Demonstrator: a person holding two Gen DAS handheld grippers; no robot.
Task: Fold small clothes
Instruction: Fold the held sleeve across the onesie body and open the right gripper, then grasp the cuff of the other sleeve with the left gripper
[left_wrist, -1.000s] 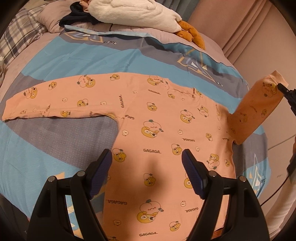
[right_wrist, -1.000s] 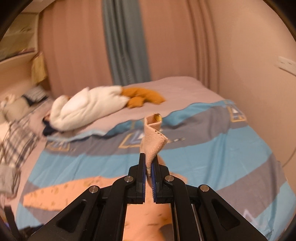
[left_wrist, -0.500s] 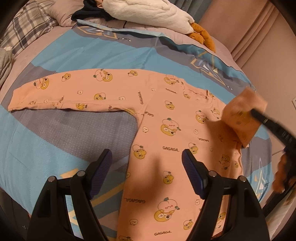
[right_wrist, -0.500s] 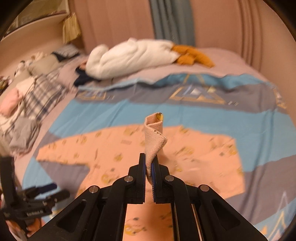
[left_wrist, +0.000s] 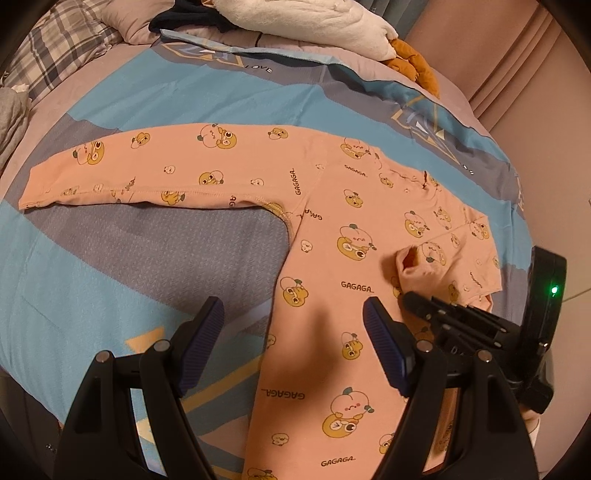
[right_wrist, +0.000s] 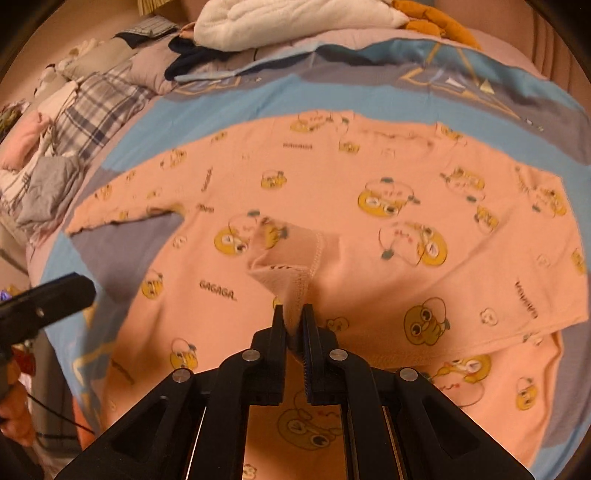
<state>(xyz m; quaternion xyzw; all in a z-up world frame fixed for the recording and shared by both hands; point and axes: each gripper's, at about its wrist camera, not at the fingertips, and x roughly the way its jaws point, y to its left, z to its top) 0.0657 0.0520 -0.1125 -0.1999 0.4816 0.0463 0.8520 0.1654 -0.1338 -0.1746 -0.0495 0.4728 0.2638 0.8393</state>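
The peach printed top (left_wrist: 347, 258) under both grippers is soft matt knit cloth with stitched hems. The left gripper (left_wrist: 293, 338) is matt black plastic with ribbed blue pads (left_wrist: 384, 343) and shiny metal pins. Beyond lies a smooth woven bedcover (left_wrist: 147, 258) and a fluffy white blanket (left_wrist: 314, 26).

"GAGAGA" is printed repeatedly in dark letters across the peach cartoon-print top (left_wrist: 343, 258), and "LOVE" stands beside a geometric emblem on the blue-and-grey duvet cover (left_wrist: 260, 69).
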